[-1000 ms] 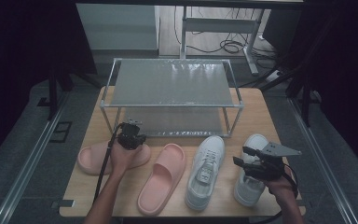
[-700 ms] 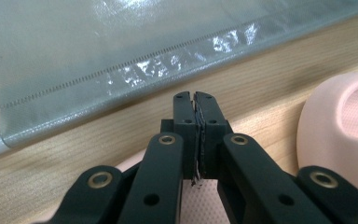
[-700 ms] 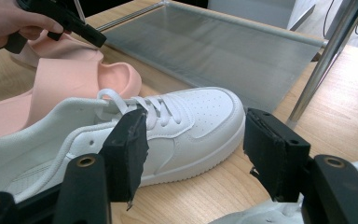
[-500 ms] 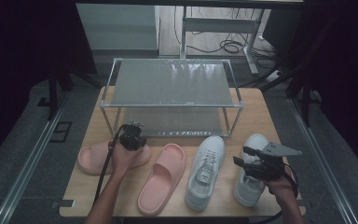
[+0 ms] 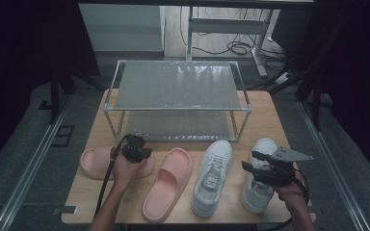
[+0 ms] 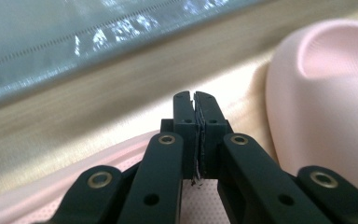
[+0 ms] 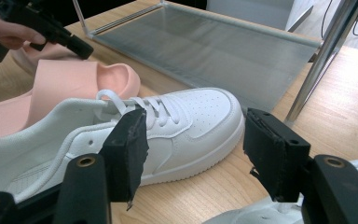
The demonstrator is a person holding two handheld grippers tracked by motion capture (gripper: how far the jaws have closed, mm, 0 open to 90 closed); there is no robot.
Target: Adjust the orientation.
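Two pink slippers and two white sneakers lie in a row before a metal shoe rack. My left gripper hovers over the inner end of the left slipper, pointing toward the rack. Its jaws are shut with nothing between them, and pink slipper lies just below the left gripper. My right gripper is above the right sneaker and points left at the left sneaker. The right gripper stands open and empty, with that sneaker beyond its pads.
The right slipper lies between the left slipper and the left sneaker. The rack has a top shelf and a low shelf near the wooden table. A rack leg stands by the sneaker's toe. Table edges are close on both sides.
The left gripper has edged slightly over the left slipper. The right gripper has stayed where it was.
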